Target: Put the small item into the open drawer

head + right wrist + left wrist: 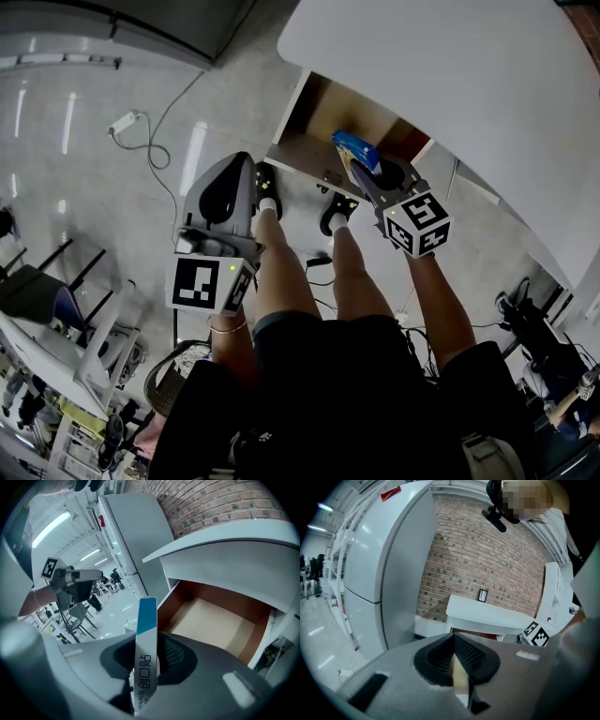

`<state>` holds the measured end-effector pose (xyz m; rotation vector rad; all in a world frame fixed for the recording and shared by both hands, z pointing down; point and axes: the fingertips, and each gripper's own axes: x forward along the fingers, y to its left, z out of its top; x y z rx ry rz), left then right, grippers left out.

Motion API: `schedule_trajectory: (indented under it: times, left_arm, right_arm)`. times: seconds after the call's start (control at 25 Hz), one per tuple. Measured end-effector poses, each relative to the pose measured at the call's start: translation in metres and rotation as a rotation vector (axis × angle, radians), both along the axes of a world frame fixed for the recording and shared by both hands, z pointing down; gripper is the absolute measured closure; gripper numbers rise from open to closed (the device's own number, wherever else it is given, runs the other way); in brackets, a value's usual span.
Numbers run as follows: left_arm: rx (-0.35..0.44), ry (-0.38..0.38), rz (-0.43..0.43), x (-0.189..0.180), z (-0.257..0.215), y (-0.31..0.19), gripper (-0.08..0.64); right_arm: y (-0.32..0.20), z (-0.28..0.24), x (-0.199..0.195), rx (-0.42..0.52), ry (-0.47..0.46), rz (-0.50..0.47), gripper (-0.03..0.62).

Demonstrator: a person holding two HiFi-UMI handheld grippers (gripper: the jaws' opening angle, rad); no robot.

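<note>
Midway through delivery, the right tool [363, 171] clamped the box [355, 147] on edge at the open drawer's [323, 103] front, 1 o'clock in the head view. It likely needed lowering inside, then releasing. The left tool [221, 201], jaws together and empty, hung at 8 o'clock.

Bright overhead strip lights [52, 526] glare off the floor [84, 122]; fisheye edges bend, darken.

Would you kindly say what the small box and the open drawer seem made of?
The small box: probably printed cardboard, slightly glossy; thin, crisp edges, blue-and-white print. The open drawer: seemingly wood board, matte; brown walls, pale tan floor.
</note>
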<state>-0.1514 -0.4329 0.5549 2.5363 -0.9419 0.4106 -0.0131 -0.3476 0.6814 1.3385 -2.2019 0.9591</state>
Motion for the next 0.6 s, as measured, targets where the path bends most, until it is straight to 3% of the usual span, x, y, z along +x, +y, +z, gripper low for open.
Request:
schedule_trajectory:
  times: [0.6]
  left_arm:
    - [-0.009,-0.01,0.002,-0.004,0.003,-0.005,0.561]
  right_arm:
    - [-0.006,0.02,0.0,-0.038,0.031,-0.009,0.508]
